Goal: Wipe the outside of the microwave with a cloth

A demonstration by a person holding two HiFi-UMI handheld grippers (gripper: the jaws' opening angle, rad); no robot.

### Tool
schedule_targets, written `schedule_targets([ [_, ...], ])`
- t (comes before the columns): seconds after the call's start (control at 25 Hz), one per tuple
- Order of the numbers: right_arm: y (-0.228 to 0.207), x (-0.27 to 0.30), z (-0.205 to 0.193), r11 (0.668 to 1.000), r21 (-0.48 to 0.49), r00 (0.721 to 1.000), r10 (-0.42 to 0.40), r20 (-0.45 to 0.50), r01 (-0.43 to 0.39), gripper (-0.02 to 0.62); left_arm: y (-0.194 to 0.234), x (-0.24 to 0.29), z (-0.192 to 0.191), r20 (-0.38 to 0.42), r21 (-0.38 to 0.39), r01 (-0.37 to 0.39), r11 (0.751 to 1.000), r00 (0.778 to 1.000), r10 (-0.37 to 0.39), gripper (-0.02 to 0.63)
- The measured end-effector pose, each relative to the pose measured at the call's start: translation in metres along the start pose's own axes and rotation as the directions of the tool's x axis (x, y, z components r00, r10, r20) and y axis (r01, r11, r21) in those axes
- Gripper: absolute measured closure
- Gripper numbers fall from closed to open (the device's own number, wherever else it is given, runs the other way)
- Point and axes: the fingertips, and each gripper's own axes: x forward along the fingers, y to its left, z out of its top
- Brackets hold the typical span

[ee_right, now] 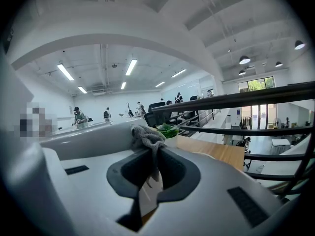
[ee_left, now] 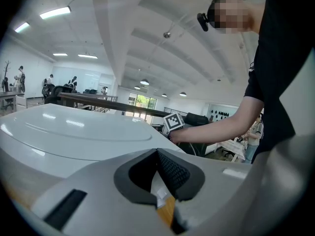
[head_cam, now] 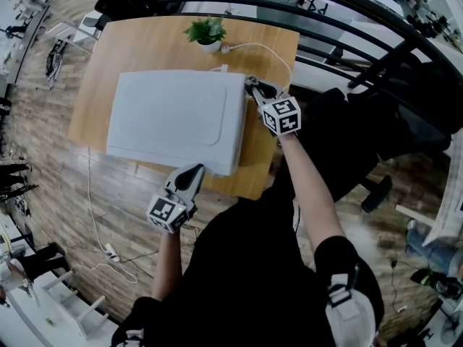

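Wooden desk (head_cam: 98, 71) as it stood before me. It carried the white microwave (head_cam: 173, 118) towards its near edge, a small potted plant (head_cam: 207, 33) at its far edge, and a white cable (head_cam: 264, 48) beside the plant.

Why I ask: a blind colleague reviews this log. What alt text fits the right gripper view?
The right claw is shut on a grey cloth, beside the white microwave. A potted plant on the wooden table and dark railings lie beyond.
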Motion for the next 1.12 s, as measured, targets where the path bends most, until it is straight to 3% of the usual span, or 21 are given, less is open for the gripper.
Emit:
schedule_targets([
  [0.32,-0.004,0.004,-0.011,0.999,-0.027,0.999,-0.032,-0.023,0.031,0.569,-0.001,0.0,0.0,0.006,0.006,0.002,1.0,1.0,-0.002,0.604],
  [1.12,0.031,-0.017,-0.035,0.999,-0.035,0.999,-0.016,-0.037,0.014,0.571,0.002,-0.003,0.001,0.005,0.016,0.0,1.0,1.0,0.0,0.604],
])
